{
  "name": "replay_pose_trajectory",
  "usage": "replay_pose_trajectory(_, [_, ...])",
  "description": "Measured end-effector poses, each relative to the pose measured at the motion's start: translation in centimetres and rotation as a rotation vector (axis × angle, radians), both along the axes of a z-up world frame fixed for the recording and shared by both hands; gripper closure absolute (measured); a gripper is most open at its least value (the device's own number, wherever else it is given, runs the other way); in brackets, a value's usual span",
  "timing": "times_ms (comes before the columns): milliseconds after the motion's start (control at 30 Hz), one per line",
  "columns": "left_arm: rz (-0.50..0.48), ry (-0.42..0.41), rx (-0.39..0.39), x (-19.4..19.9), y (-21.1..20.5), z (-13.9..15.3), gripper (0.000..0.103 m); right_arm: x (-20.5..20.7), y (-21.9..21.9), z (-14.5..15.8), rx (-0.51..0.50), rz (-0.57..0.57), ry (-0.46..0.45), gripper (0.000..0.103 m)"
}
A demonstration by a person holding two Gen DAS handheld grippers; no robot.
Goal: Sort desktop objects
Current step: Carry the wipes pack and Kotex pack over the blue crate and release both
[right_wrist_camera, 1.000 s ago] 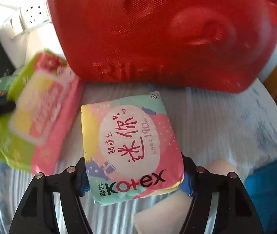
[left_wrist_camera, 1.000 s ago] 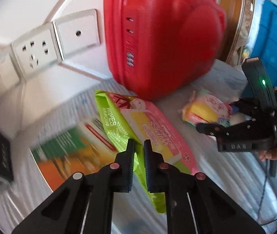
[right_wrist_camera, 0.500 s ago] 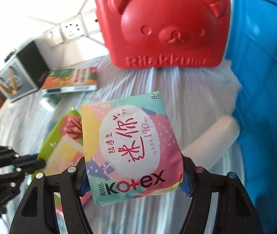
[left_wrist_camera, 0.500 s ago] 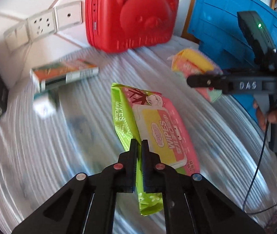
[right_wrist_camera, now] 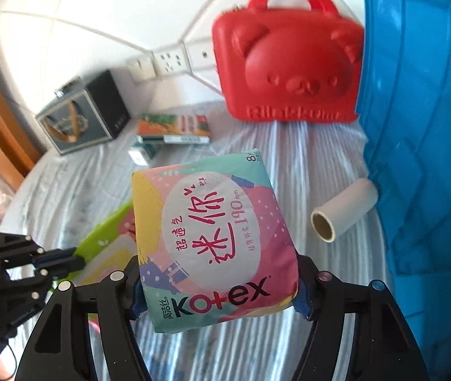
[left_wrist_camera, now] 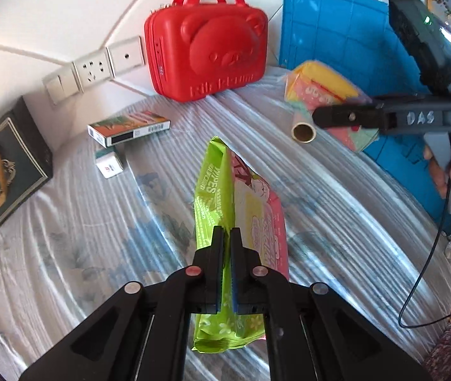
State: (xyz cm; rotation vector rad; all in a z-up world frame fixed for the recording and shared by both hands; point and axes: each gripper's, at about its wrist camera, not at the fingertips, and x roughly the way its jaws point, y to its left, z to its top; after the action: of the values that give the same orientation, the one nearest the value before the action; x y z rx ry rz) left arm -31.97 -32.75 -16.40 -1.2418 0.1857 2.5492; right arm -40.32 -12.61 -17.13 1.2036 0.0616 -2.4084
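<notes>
Your left gripper (left_wrist_camera: pixel 227 247) is clenched on the edge of the green and pink wipes pack (left_wrist_camera: pixel 238 222), which hangs off the table (left_wrist_camera: pixel 66 238); your right gripper (right_wrist_camera: pixel 215 282) is clamped across the width of the Kotex pad pack (right_wrist_camera: pixel 212 244), also held in the air. Over the last second both views have pulled back and up from the red case: a second ago the wipes pack lay close against the case and the pad pack sat low near the cloth, and now both packs are carried clear, with much more of the table showing below them. I judge that both pickups are done and what remains is carrying each pack to its place, perhaps the blue bin (right_wrist_camera: pixel 422 158) at your right, though nothing shows a set destination. On the near pack you can read "Kotex", "190" and an "8" in the corner, with large pink Chinese characters; the other pack reads "WIPES" along its green side. Further out, a cardboard-core roll (right_wrist_camera: pixel 342 212) lies touching the bin, and a long printed box (left_wrist_camera: pixel 128 127) and a small white box (left_wrist_camera: pixel 108 165) lie near each other, print too small to read. At the back, the red bear case (left_wrist_camera: pixel 206 57) reads "Rilakkuma", beside a dark gift box (left_wrist_camera: pixel 6 171) whose gold lettering is illegible.
</notes>
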Motion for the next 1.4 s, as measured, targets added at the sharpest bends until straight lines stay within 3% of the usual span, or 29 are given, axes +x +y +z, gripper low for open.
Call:
replay_pose_trajectory(233, [-0.002,0.079,-0.022,3.4,1.3,4.5,0.1,4.2,1.2,5.8,-0.045,0.01,0.105,0.034])
replay_pose_trajectory(500, [-0.082,0.267,-0.034,6.5,4.9,13.5,0.1,11.2,5.2,14.5,-0.151,-0.049,0.24,0.034])
replay_pose_trajectory(733, [-0.23,0.443,0.019,7.9,13.4,21.6,0.1,21.0,13.3,24.4,-0.215,-0.175,0.447,0.034])
replay_pose_trajectory(900, [-0.324,0.533,0.078,8.0,21.5,26.9,0.1,25.2,20.9,29.7,-0.219,-0.286,0.568,0.034])
replay_pose_trajectory(1067, [-0.393,0.598,0.108,7.2,30.2,30.3,0.1,25.6,29.1,32.0,-0.195,-0.379,0.574,0.034])
replay_pose_trajectory(1167, [-0.4,0.594,0.106,6.4,34.8,31.0,0.1,24.3,33.2,32.0,-0.188,-0.405,0.544,0.034])
replay_pose_trajectory(1400, [-0.304,0.547,0.086,2.8,41.8,31.6,0.099,18.9,40.4,31.1,-0.238,-0.484,0.453,0.03])
